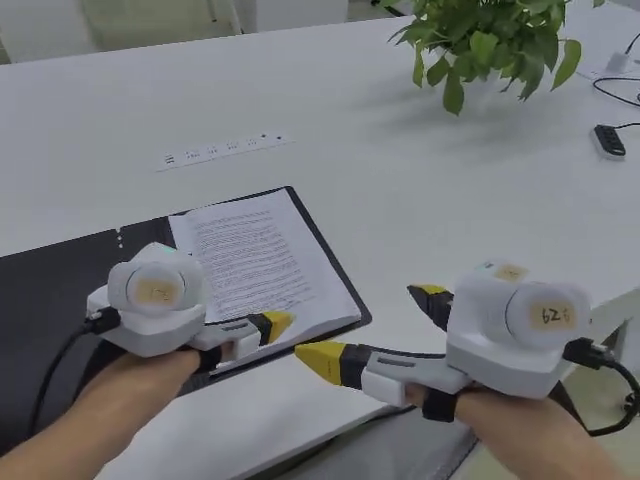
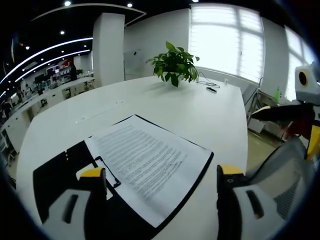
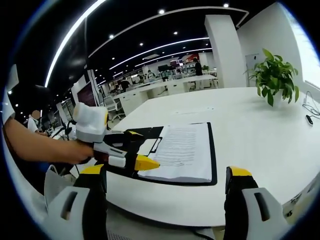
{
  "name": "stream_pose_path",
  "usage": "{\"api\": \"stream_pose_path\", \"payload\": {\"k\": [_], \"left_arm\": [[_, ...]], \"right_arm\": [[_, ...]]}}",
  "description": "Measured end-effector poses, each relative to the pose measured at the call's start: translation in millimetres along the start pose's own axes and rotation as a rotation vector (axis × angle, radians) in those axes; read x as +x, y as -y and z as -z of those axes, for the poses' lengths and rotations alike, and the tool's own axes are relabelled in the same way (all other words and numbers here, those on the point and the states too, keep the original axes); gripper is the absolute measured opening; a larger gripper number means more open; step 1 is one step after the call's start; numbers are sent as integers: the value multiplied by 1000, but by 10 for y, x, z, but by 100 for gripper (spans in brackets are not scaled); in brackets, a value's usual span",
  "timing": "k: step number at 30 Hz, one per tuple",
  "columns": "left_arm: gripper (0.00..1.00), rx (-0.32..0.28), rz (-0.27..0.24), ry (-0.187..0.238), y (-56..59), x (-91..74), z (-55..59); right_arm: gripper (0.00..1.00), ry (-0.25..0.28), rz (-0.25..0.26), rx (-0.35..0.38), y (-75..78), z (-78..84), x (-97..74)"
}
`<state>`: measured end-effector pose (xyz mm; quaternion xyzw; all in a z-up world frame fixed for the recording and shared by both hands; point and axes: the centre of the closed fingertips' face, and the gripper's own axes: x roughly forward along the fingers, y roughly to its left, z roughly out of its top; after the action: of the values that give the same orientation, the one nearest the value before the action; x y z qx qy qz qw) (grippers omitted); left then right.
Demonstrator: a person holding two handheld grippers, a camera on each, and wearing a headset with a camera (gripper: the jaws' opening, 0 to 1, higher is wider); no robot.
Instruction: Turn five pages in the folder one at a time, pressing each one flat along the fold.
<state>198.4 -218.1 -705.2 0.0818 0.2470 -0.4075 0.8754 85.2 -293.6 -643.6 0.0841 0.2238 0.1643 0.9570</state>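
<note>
An open black folder (image 1: 60,285) lies on the white table (image 1: 400,190), with a stack of printed pages (image 1: 255,255) on its right half. My left gripper (image 1: 262,326) hovers over the pages' near edge and is open, nothing between its fingers. In the left gripper view the pages (image 2: 145,160) lie ahead of the spread jaws of the left gripper (image 2: 160,172). My right gripper (image 1: 375,325) is open too, just right of the folder's near right corner. From the right gripper (image 3: 165,172) I see the pages (image 3: 182,147) and the left gripper (image 3: 145,162) beside them.
A potted plant (image 1: 490,45) stands at the far right of the table. A flush power strip (image 1: 220,150) sits beyond the folder, and a small black device (image 1: 608,140) with a cable lies at the right edge. A grey chair (image 1: 400,450) is below the table's near edge.
</note>
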Motion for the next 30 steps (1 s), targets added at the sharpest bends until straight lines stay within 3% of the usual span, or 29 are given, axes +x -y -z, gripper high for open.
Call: {"api": "stream_pose_path", "payload": {"k": [14,23,30], "left_arm": [[80,0,27,17,142,475,-4],[75,7,26,1,267,685,58],[71,1,8,-4,294,796,104]], "right_arm": [[98,24,25,4,50,-62,-38],[98,35,44,16,108,-78,-54],[97,28,54,19,143,-49,-38]]}}
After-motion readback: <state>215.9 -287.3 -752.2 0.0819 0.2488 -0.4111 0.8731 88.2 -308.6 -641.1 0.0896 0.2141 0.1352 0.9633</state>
